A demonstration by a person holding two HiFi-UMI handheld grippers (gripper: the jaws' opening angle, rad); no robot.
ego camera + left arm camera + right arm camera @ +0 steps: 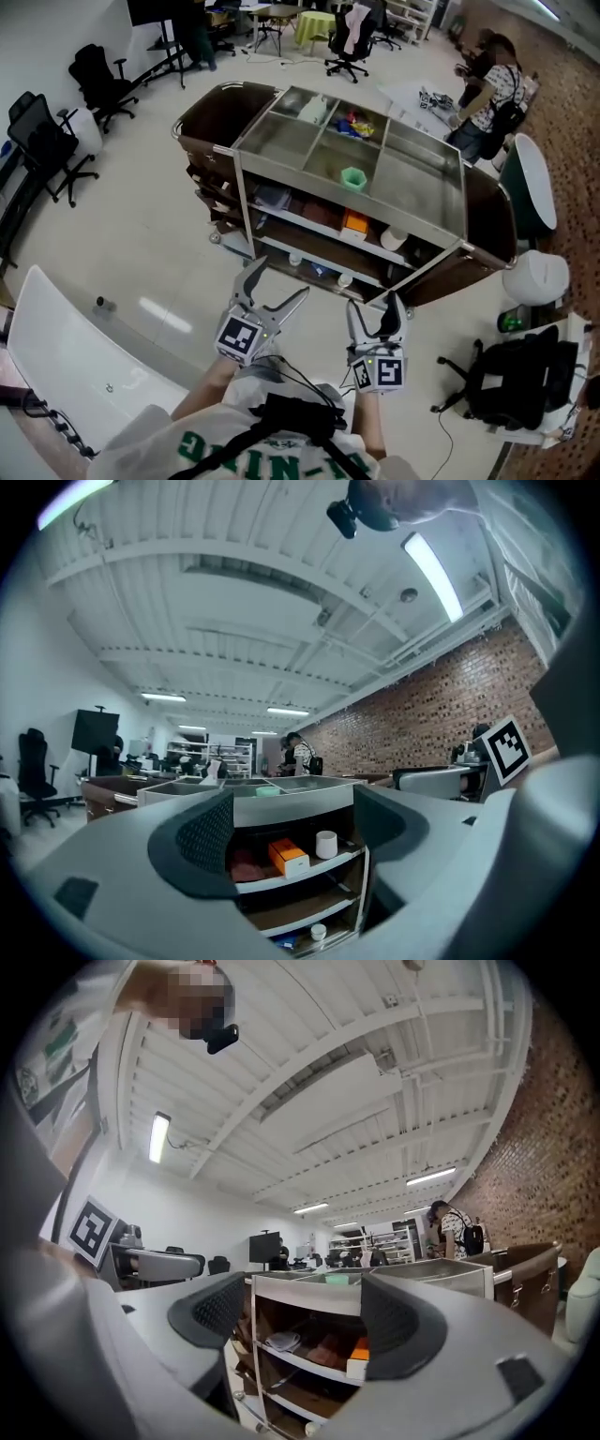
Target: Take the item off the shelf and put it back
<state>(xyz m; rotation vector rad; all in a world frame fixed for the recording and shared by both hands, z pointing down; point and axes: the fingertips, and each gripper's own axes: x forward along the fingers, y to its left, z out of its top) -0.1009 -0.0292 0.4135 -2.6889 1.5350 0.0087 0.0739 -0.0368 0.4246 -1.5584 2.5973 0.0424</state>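
Across the middle of the head view stands a metal-framed service trolley (281, 141) with a partitioned top tray and two shelves below, on a pale glossy floor (141, 234). Black office chairs (103, 80) line the upper left, a person (487, 89) stands at the upper right, and a brick wall (422, 714) runs along the right of the left gripper view.

A small green cup (352, 177) sits in the top tray. An orange rectangular box (354, 223) lies on the upper shelf, near a white cylindrical cup (394, 239) to its right.

At the bottom centre, the left gripper (281, 277) is level with its jaws spread wide, nothing between them. The right gripper (375, 302) beside it has its jaws apart more narrowly, also empty. Both point at the trolley and touch nothing.
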